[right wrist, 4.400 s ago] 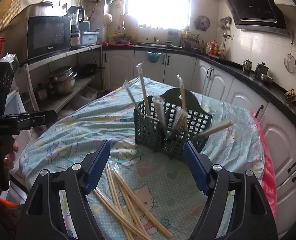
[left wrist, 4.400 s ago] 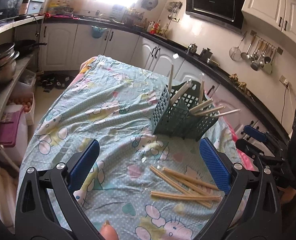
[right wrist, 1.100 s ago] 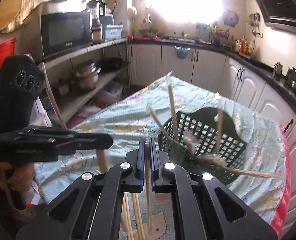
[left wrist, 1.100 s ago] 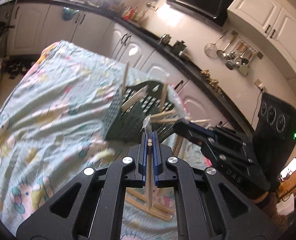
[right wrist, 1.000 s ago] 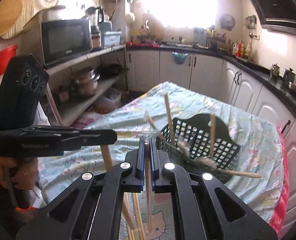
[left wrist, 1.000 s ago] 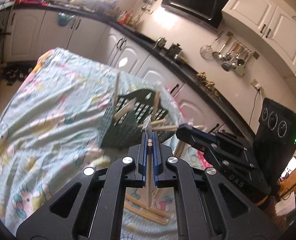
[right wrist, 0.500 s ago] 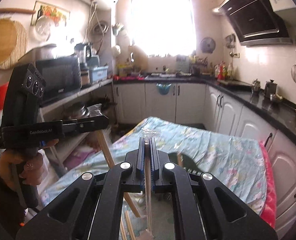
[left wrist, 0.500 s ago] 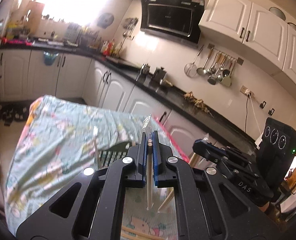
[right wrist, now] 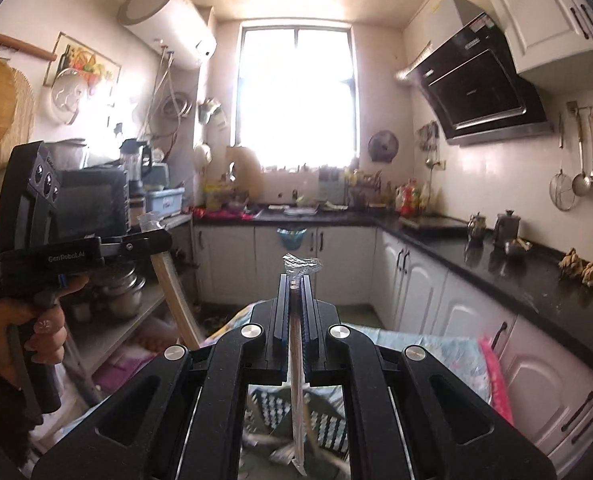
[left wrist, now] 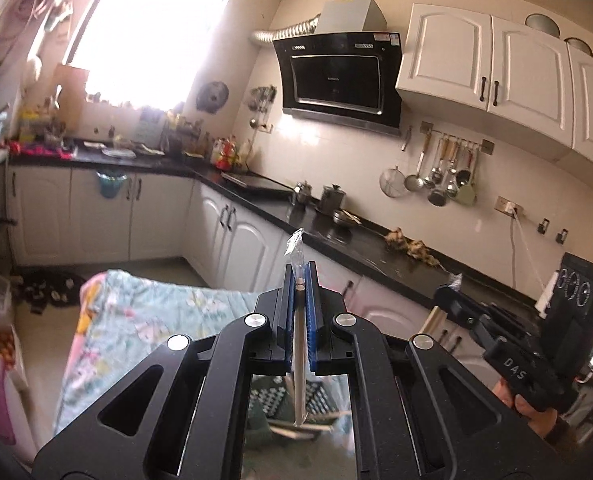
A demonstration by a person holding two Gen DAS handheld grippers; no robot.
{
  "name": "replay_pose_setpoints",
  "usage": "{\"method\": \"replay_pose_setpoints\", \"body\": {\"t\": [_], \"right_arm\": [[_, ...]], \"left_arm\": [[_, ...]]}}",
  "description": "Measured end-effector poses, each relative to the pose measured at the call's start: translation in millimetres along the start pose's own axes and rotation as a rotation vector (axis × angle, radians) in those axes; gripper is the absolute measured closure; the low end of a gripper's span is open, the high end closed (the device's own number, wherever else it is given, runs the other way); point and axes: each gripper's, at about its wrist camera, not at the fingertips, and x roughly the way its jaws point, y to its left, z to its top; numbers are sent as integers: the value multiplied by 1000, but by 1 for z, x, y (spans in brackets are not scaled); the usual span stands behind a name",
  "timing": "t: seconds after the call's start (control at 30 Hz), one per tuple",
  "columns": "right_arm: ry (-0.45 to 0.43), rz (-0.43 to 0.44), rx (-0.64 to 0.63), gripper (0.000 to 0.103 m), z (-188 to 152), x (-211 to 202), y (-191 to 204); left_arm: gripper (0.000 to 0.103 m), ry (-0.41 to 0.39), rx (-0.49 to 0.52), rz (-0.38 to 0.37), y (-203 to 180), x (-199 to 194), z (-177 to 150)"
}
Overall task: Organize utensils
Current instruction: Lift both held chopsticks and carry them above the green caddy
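1. Both grippers have lifted and tipped up since a second ago, so the kitchen walls fill each view and the green slotted basket [left wrist: 280,402] has dropped to the bottom edge.
2. Left gripper [left wrist: 299,280] is clamped tight on a plastic-wrapped chopstick [left wrist: 299,364], which hangs down over the basket.
3. Right gripper [right wrist: 295,280] likewise pinches its own wrapped chopstick [right wrist: 296,392], tip low above the basket.
4. Floral tablecloth [left wrist: 136,320] lies beneath.

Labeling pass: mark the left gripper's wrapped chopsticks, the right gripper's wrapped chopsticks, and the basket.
left wrapped chopsticks [left wrist: 299,364], left wrist view, mid-shaft.
right wrapped chopsticks [right wrist: 295,360], right wrist view, mid-shaft.
basket [right wrist: 328,420], right wrist view, lattice wall.
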Motion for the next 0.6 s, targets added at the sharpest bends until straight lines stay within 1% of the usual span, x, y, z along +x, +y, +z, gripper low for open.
{"method": "replay_pose_setpoints", "body": {"t": [0.13, 0.3, 0.6], "right_arm": [[-30, -14, 22, 98, 1, 11, -10], [-45, -38, 33, 98, -7, 28, -19], [-15, -59, 28, 98, -38, 61, -27]], "left_arm": [[101, 3, 12, 40, 3, 17, 2], [101, 10, 19, 73, 9, 35, -8], [101, 48, 17, 118, 24, 68, -39]]}}
